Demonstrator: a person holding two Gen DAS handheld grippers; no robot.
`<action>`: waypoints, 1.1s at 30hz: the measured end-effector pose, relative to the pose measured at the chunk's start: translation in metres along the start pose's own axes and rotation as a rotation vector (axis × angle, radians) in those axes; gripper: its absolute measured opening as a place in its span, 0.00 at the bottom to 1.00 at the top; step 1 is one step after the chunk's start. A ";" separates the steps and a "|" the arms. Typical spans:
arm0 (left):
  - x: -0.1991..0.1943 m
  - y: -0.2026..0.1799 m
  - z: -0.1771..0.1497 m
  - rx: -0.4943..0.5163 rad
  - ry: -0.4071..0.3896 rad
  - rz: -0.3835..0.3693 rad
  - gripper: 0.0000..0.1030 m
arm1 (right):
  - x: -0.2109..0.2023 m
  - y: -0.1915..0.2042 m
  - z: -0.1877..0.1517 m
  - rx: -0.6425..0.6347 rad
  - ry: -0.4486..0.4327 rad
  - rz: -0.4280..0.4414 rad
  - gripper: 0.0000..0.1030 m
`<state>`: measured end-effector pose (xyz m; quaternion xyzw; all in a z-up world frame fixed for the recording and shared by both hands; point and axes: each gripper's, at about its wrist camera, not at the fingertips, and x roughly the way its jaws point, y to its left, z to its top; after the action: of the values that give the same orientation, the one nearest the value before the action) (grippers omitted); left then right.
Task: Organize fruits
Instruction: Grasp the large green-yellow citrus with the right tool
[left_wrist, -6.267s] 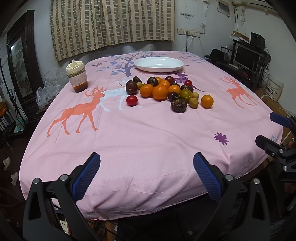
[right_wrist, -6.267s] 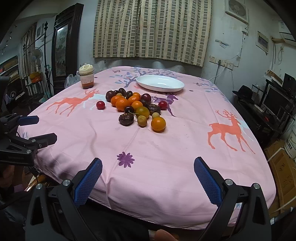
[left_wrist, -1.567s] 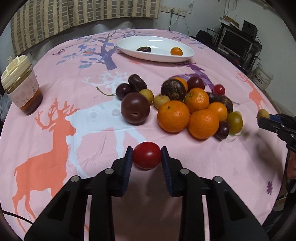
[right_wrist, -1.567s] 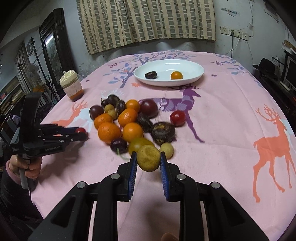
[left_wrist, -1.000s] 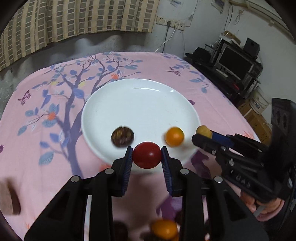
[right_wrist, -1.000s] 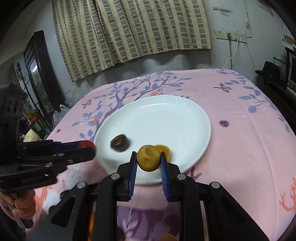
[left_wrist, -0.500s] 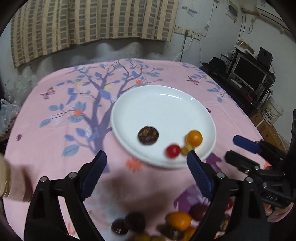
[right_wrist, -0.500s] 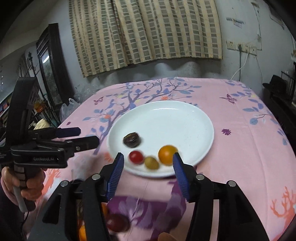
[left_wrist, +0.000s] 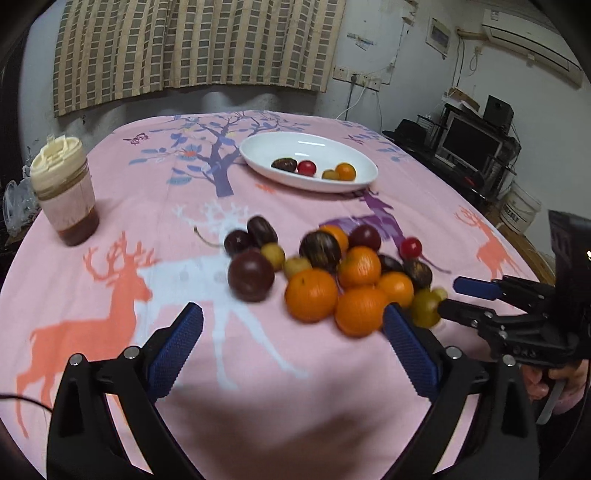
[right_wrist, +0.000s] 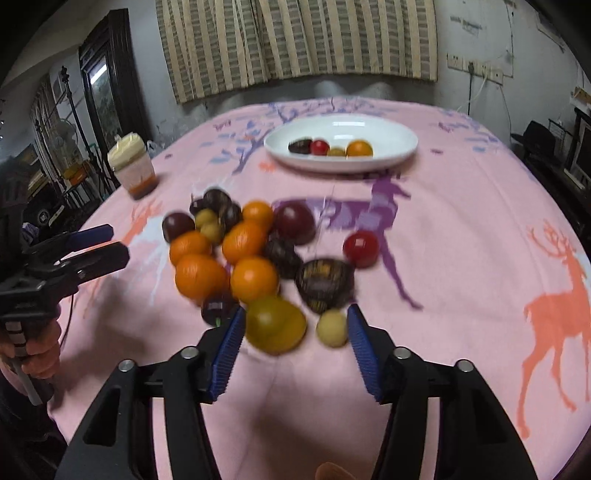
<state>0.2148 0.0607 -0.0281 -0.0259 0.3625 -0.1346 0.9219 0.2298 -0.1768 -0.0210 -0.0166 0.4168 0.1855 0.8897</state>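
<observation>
My right gripper is spread wide and empty, low over the cloth at the near edge of the pile. A yellow-green fruit and a small pale one sit just ahead, between its pads. My left gripper is spread wide too, holding nothing, and faces the pile from the other side, with a dark plum and the oranges just beyond its tips.

I judge this to be the reach for the next pair of fruits. For my right, that means lining up on one fruit only, most likely the yellow-green one, and closing without nudging the small one or the dark fruit behind. For my left, the plum stands a little apart and looks the easier pick.

Further off, a red fruit lies alone beside the pile. Beyond it, the plate already holds four fruits, with bare room left. A jar stands well off to the left.
</observation>
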 end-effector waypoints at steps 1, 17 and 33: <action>-0.001 -0.002 -0.003 0.010 -0.002 0.001 0.93 | 0.002 0.002 -0.003 -0.004 0.008 0.000 0.48; 0.000 0.005 -0.014 -0.011 0.002 -0.045 0.93 | 0.008 0.005 -0.004 0.064 0.032 0.025 0.40; 0.056 -0.038 0.006 -0.005 0.196 -0.176 0.52 | -0.035 -0.022 -0.022 0.133 -0.056 0.072 0.40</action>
<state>0.2495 0.0086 -0.0557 -0.0465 0.4475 -0.2161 0.8665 0.2010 -0.2126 -0.0119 0.0627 0.4036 0.1898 0.8928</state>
